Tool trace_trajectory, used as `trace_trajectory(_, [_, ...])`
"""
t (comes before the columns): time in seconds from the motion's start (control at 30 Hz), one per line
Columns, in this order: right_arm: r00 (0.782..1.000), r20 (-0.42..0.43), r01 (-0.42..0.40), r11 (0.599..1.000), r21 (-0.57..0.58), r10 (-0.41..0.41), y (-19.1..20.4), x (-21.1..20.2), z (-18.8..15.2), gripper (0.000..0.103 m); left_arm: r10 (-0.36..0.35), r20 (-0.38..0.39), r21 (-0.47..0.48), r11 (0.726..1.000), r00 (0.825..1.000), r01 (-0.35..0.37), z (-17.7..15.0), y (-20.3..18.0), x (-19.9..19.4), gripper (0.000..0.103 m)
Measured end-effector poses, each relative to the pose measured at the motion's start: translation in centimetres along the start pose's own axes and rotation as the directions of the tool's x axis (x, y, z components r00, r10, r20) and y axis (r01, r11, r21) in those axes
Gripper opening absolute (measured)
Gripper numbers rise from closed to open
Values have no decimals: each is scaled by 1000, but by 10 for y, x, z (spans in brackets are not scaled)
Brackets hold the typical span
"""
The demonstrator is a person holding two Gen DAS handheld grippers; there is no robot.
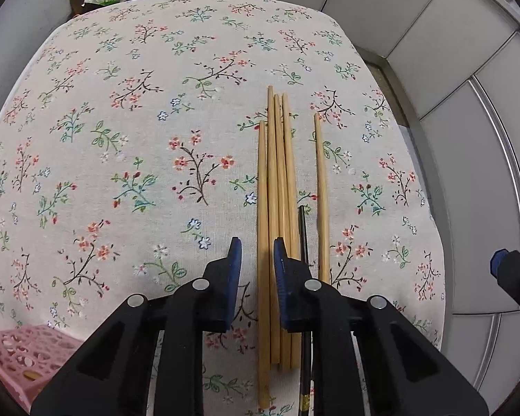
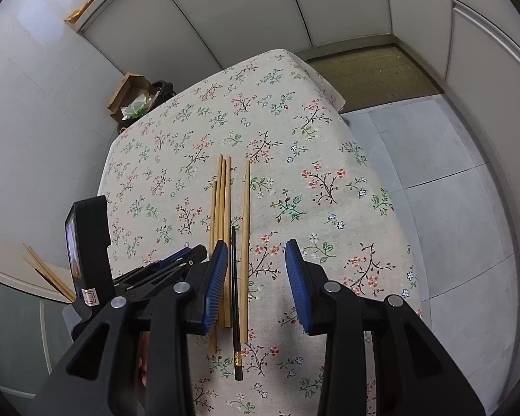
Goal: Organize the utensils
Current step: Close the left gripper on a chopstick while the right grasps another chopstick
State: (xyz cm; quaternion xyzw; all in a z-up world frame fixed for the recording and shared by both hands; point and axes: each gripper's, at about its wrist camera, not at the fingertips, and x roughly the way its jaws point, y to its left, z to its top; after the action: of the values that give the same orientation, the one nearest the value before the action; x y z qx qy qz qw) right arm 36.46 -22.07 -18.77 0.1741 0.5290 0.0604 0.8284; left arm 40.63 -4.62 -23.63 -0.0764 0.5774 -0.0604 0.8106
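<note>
Flowery cloth (image 1: pixel 121 111) is covering the table you are working on, with pale cupboard doors (image 2: pixel 246 10) all around; you are looking down at five wooden chopsticks (image 1: pixel 277 208) and one black chopstick (image 1: pixel 303 235) lying side by side, pointing away from you; four wooden ones are bunched together, and one wooden one is lying a little apart on the right.

Your left gripper (image 1: pixel 257 256) is sitting open, its blue pads on either side of the leftmost wooden chopstick; it is not squeezing anything yet; your right gripper (image 2: pixel 256 260) is wide open too, hanging over the black chopstick and the lone wooden one.

To do this well, I think you should go low, pinch near the thick end, and take one stick at a time so the others are not rolling away; a pink basket (image 1: pixel 20 353) is waiting at your near left, likely the place for them.

No words are readable; the black chopstick has a small gold band (image 2: pixel 237 358), and a red mark on a white sticker (image 2: pixel 88 297) is too small to read.
</note>
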Motion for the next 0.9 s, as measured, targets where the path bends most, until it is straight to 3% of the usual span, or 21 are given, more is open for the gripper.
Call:
trace_trajectory(0.43, [1000,-16,7,1000,2,-7,0,8,3,36,24,-25,40,999,999,-23,3,1,25,8])
trace_trajectory(0.53, [999,-29,18,1000,0,-18,0,15,3,36,2,-26,4,1000,1000,-2,3,6,24,6])
trace_trajectory(0.67, [998,-51,46,999,-2,-46,-4,27,5,36,-18,33,-9,1000,999,18,0,8,4,6])
trace_trajectory(0.9, [995,-87,49,998,-39,-53,-2,58,11,35,-75,168,71,995,983,64,-20,-5,-61,6])
